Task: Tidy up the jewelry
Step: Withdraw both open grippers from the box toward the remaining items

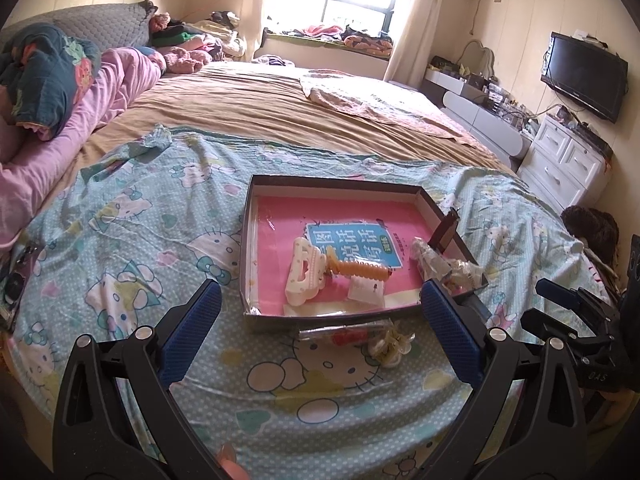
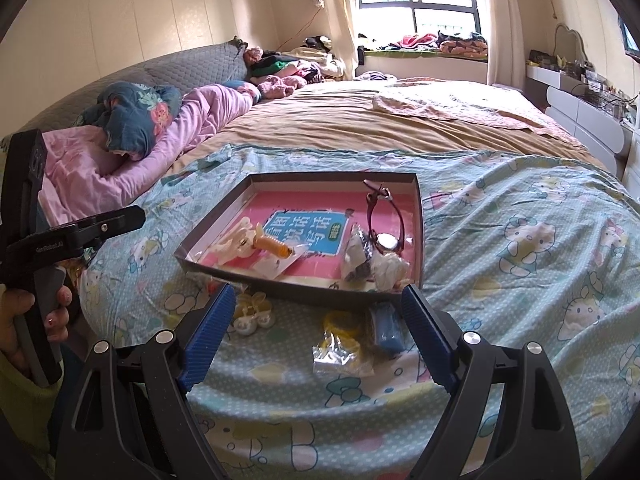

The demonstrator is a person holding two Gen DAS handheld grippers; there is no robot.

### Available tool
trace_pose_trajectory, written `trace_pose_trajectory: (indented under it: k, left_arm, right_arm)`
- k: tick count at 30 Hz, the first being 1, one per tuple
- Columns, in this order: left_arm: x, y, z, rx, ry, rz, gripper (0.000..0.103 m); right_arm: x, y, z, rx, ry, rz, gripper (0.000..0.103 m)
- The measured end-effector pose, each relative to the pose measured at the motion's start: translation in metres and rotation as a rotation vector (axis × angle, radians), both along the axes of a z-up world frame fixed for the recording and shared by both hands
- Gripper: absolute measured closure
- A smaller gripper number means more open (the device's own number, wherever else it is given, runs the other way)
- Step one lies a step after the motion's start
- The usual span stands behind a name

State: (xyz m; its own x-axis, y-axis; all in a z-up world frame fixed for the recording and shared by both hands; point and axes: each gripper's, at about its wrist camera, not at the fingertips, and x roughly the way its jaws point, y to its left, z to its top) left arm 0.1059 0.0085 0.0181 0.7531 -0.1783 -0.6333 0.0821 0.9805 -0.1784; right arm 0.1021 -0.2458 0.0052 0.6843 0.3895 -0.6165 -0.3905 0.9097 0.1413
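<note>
A shallow dark box [image 1: 256,216] [image 2: 419,240] lined with a pink book lies on the Hello Kitty sheet. In it lie a white hair claw [image 1: 304,276] [image 2: 234,245], an orange spiral tie [image 1: 362,270] [image 2: 274,245], a wristwatch [image 2: 386,240] and small bagged pieces [image 1: 440,264] [image 2: 384,268]. In front of the box lie a bagged red item [image 1: 352,336], a pale flower clip [image 1: 394,344] [image 2: 250,316], a yellow ring in a bag [image 2: 340,336] and a blue piece [image 2: 386,328]. My left gripper [image 1: 320,300] is open and empty before the box. My right gripper [image 2: 318,300] is open and empty over the loose pieces.
The sheet [image 1: 120,240] covers the near part of a large bed with a tan cover [image 1: 260,104]. Pink bedding and pillows [image 1: 100,92] lie at the left. White drawers [image 1: 560,160] and a wall TV [image 1: 584,76] stand at the right. The left gripper shows in the right wrist view [image 2: 80,232].
</note>
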Motion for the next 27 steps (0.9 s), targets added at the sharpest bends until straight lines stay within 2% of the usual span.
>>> trace_pose_trajectory:
  k: [11,27]
  left_arm:
    - [-0.005,-0.012,-0.013,0.034,0.035,-0.018,0.01]
    - [0.001,-0.018,-0.051,0.07,0.139,-0.023,0.01]
  right_arm:
    - [-0.009,0.001,-0.014,-0.011,0.037,0.023,0.019]
    - [-0.011,-0.008,-0.043,-0.005,0.131,0.029,0.019]
